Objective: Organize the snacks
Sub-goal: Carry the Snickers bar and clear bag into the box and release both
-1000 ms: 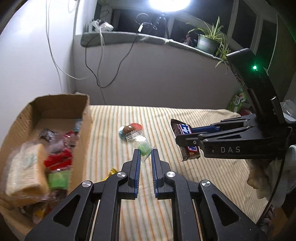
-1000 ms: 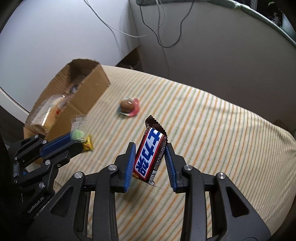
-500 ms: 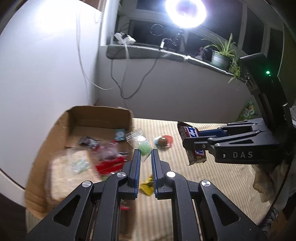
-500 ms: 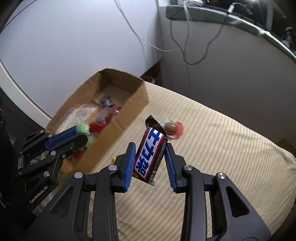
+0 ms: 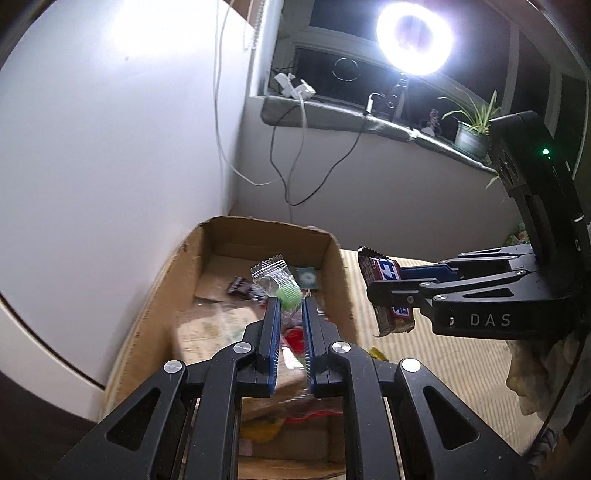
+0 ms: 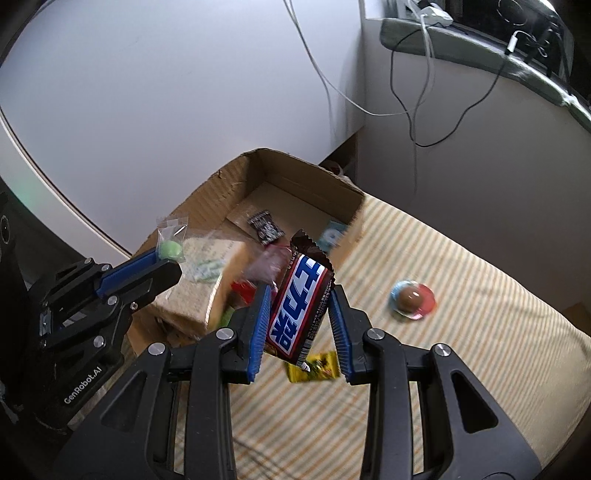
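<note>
My left gripper (image 5: 289, 301) is shut on a clear-wrapped green candy (image 5: 285, 291) and hangs over the open cardboard box (image 5: 334, 258). In the right wrist view the same left gripper (image 6: 168, 260) shows at the left with the green candy (image 6: 170, 249) in its tips. My right gripper (image 6: 299, 291) is shut on a brown chocolate bar (image 6: 299, 306) with a blue and white label, held upright above the box's right wall. The chocolate bar (image 5: 388, 288) also appears at the right of the left wrist view. Several wrapped snacks lie in the box (image 6: 236, 184).
On the striped bedcover (image 6: 461, 350) lie a round chocolate on a red and blue wrapper (image 6: 412, 297) and a small yellow packet (image 6: 316, 367). A white wall stands behind the box. Cables hang from a grey windowsill (image 5: 332, 110) under a bright ring light (image 5: 415, 35).
Both grippers have moved left from over the bedcover to the cardboard box, each keeping its snack. The box now fills the middle of both views.
</note>
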